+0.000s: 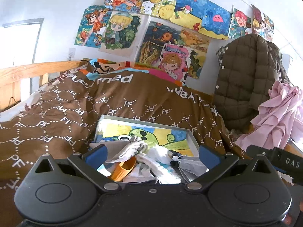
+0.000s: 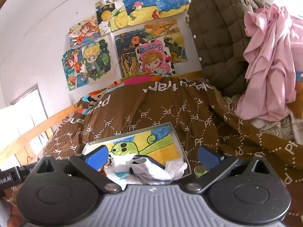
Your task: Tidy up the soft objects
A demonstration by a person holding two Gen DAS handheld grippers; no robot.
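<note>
A shallow box (image 1: 144, 122) with a painted green-and-yellow picture inside lies on the brown PF-patterned quilt (image 1: 62, 113). It holds white cloths (image 1: 159, 162), a grey-white sock (image 1: 130, 149), an orange scoop (image 1: 124, 168) and a grey face mask (image 1: 191, 167). My left gripper (image 1: 151, 154) is open and empty just above the pile. In the right wrist view the box (image 2: 175, 132) shows white crumpled cloths (image 2: 147, 167), and my right gripper (image 2: 153, 156) is open and empty above them.
A brown quilted jacket (image 1: 244, 79) and a pink garment (image 1: 278, 113) hang at the right; they also show in the right wrist view as the jacket (image 2: 217, 37) and the pink garment (image 2: 269, 62). A wooden bed rail (image 1: 20, 75) runs at the left. Drawings (image 1: 151, 28) cover the wall.
</note>
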